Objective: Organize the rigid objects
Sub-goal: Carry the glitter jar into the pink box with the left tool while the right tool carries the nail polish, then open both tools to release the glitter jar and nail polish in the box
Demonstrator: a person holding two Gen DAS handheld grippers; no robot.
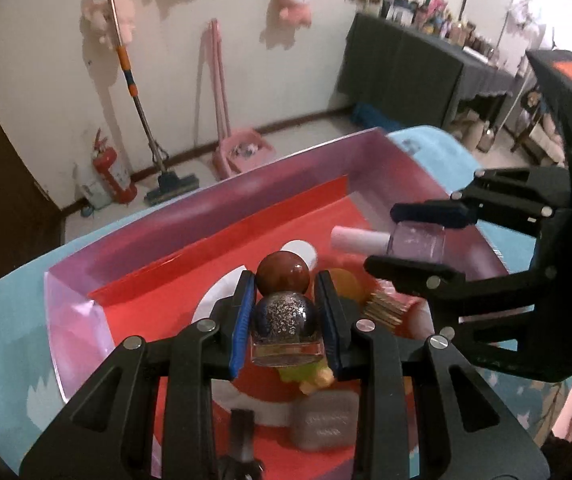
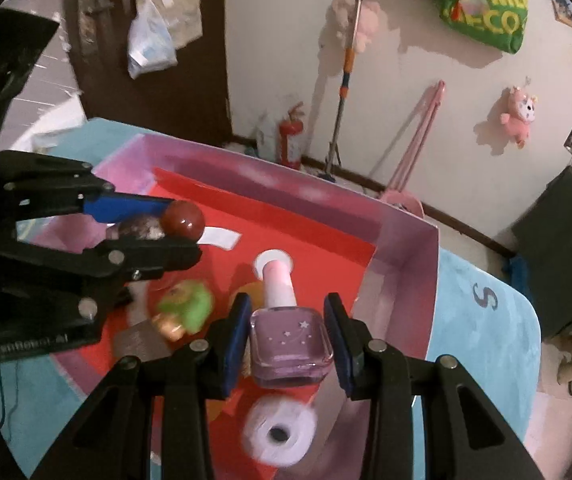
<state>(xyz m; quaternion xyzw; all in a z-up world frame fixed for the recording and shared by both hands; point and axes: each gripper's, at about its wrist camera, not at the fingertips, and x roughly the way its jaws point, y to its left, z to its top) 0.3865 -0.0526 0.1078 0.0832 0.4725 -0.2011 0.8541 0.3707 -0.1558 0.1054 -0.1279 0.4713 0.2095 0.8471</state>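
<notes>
We see both grippers above a pink box (image 1: 214,200) with a red floor, which rests on a light blue cloth (image 2: 482,344). The left gripper (image 1: 286,316) is clamped on a dark glitter bottle (image 1: 286,328) with a round brown cap (image 1: 283,274); the bottle sits between the blue pads, cap pointing forward past the fingertips. The right gripper (image 2: 288,328) grips a lilac nail polish bottle (image 2: 291,344) by its square glass body, its pale pink cap (image 2: 279,280) pointing ahead. Both bottles hang clear above the box floor. Below them in the box lie a green toy figure (image 2: 184,308), a grey block (image 1: 324,420) and a white roll of tape (image 2: 280,434), blurred. In the left wrist view the right gripper is to the right, its bottle held sideways, near the box's right wall.
</notes>
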